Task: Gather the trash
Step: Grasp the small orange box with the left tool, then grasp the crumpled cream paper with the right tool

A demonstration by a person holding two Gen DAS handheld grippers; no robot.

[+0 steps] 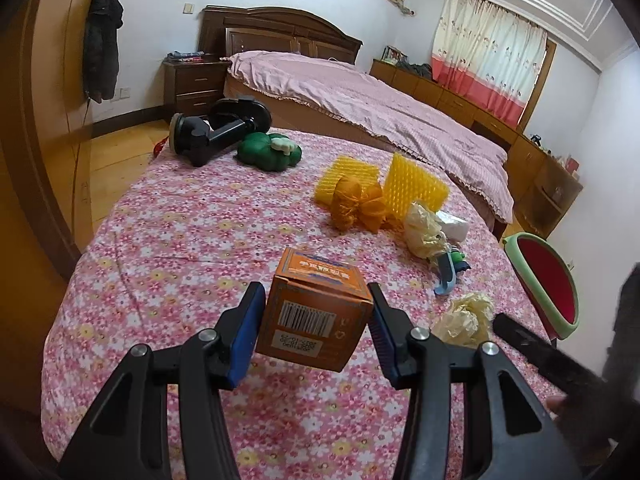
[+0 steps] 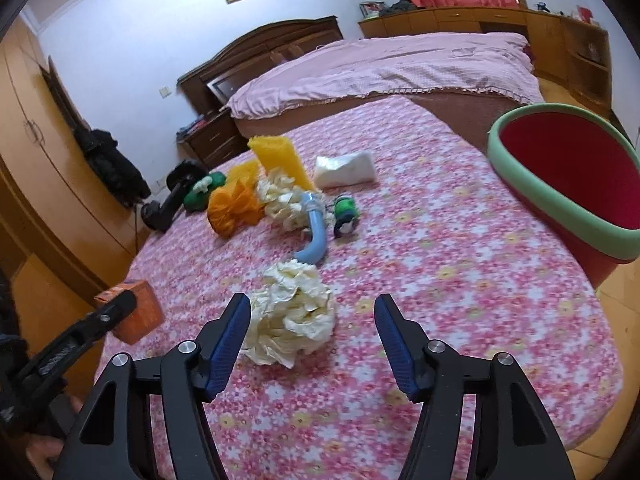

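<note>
My left gripper (image 1: 316, 300) is shut on an orange cardboard box (image 1: 316, 312) with a barcode, held just above the flowered table; the box also shows in the right wrist view (image 2: 138, 312). My right gripper (image 2: 312, 320) is open, with a crumpled cream paper ball (image 2: 296, 312) lying between its fingers near the left one; the ball also shows in the left wrist view (image 1: 466, 318). A red bin with a green rim (image 2: 576, 184) stands at the table's right edge and also shows in the left wrist view (image 1: 548, 280).
On the pink flowered tablecloth (image 2: 440, 280) lie a second cream paper wad (image 2: 284, 200), an orange mesh ball (image 2: 232, 208), yellow spiky pads (image 2: 280, 160), a blue curved piece (image 2: 314, 236), a green toy (image 2: 344, 212), a white tissue pack (image 2: 344, 170) and a black holder (image 1: 216, 136). A bed stands behind.
</note>
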